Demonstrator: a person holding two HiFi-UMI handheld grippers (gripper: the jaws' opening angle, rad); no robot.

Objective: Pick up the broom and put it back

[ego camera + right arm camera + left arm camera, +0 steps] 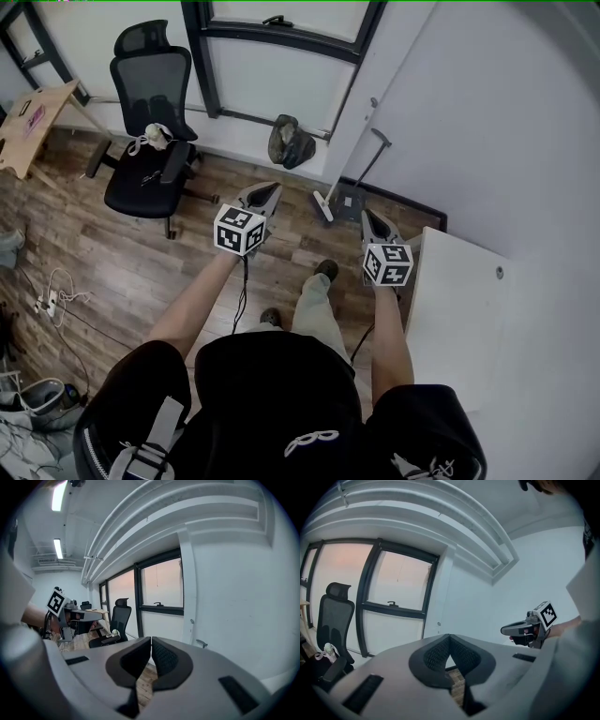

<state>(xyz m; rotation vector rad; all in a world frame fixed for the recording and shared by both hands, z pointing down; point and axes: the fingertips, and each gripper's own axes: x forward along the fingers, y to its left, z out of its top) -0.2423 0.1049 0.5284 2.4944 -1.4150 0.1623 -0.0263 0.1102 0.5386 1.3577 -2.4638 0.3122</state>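
The broom (349, 175) leans in the corner by the white wall, its thin dark handle slanting up to the right and its pale head (322, 206) on the wood floor beside a dark dustpan (352, 200). Both grippers are held out in front of me, above the floor and short of the broom. My left gripper (266, 192) is shut with nothing in it; in the left gripper view its pads (440, 654) meet. My right gripper (369, 217) is also shut and empty, its pads (161, 658) together. The handle's top end (202, 643) shows against the wall in the right gripper view.
A black office chair (150, 122) stands at the left under the window. A dark bag (291, 142) sits by the wall. A white cabinet top (459, 309) is close on my right. A wooden desk (33, 122) and floor cables (56, 291) lie far left.
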